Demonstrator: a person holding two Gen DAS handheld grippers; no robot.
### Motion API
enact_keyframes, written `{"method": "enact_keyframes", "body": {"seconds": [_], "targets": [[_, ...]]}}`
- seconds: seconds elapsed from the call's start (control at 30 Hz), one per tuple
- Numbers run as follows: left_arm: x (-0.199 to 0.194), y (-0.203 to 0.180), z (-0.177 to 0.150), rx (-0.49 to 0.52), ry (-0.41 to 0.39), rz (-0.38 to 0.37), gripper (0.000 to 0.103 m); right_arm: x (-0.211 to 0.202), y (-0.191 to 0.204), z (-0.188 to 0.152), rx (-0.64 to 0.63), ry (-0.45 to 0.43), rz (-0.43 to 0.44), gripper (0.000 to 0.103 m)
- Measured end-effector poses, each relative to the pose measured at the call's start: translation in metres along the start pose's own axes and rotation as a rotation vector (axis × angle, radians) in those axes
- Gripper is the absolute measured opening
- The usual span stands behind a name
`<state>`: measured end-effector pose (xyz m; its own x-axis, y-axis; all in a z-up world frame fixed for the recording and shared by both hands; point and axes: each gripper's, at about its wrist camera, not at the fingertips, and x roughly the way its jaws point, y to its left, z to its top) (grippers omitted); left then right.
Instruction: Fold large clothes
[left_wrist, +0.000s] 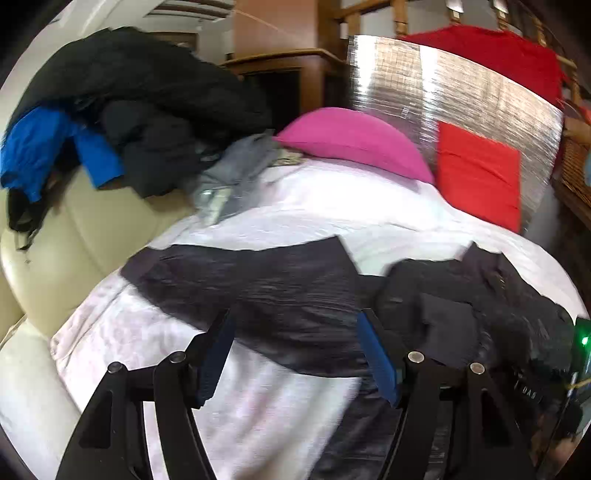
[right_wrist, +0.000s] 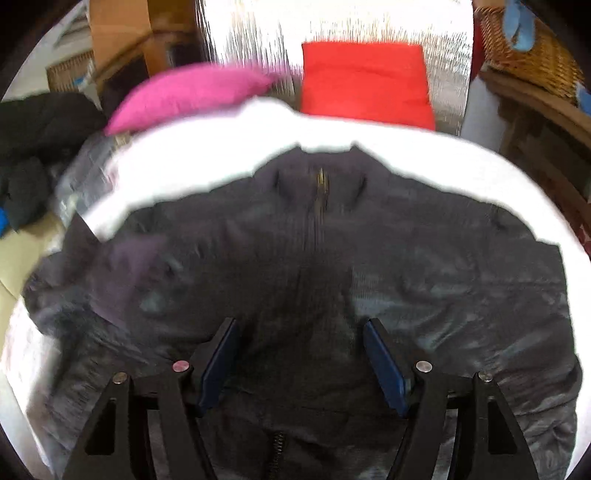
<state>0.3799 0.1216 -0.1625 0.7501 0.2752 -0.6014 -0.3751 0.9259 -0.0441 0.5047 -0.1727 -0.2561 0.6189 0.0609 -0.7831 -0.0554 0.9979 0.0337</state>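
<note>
A dark zip-up jacket (right_wrist: 303, 258) lies spread front up on a white sheet (right_wrist: 207, 158), its collar pointing away from me. In the left wrist view its left sleeve (left_wrist: 251, 288) stretches across the sheet (left_wrist: 258, 406). My left gripper (left_wrist: 295, 325) is open, its jaws hovering over that sleeve. My right gripper (right_wrist: 301, 332) is open above the middle of the jacket, straddling the zipper line. Neither gripper holds anything.
A pink cushion (left_wrist: 354, 140) and a red cushion (left_wrist: 480, 173) lie at the far end against a shiny silver board (left_wrist: 461, 88). A heap of dark and blue clothes (left_wrist: 122, 122) sits on a cream leather sofa (left_wrist: 74, 240) at left. Wicker basket (right_wrist: 524, 48) at right.
</note>
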Motion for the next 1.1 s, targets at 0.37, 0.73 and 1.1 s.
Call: {"method": "enact_keyframes", "body": {"seconds": [0.37, 0.73, 1.1], "targets": [[0.002, 0.061, 0.005, -0.105, -0.021, 0.103, 0.074, -0.015, 0.009, 0.004, -0.019, -0.093, -0.021, 0.074], [0.006, 0.099, 0.002, -0.172, -0.026, 0.168, 0.074, 0.011, 0.012, 0.001, -0.038, -0.032, -0.094, 0.076], [0.068, 0.158, 0.001, -0.338, 0.173, 0.097, 0.095, -0.006, 0.014, 0.0, 0.003, -0.103, -0.031, 0.077]]}}
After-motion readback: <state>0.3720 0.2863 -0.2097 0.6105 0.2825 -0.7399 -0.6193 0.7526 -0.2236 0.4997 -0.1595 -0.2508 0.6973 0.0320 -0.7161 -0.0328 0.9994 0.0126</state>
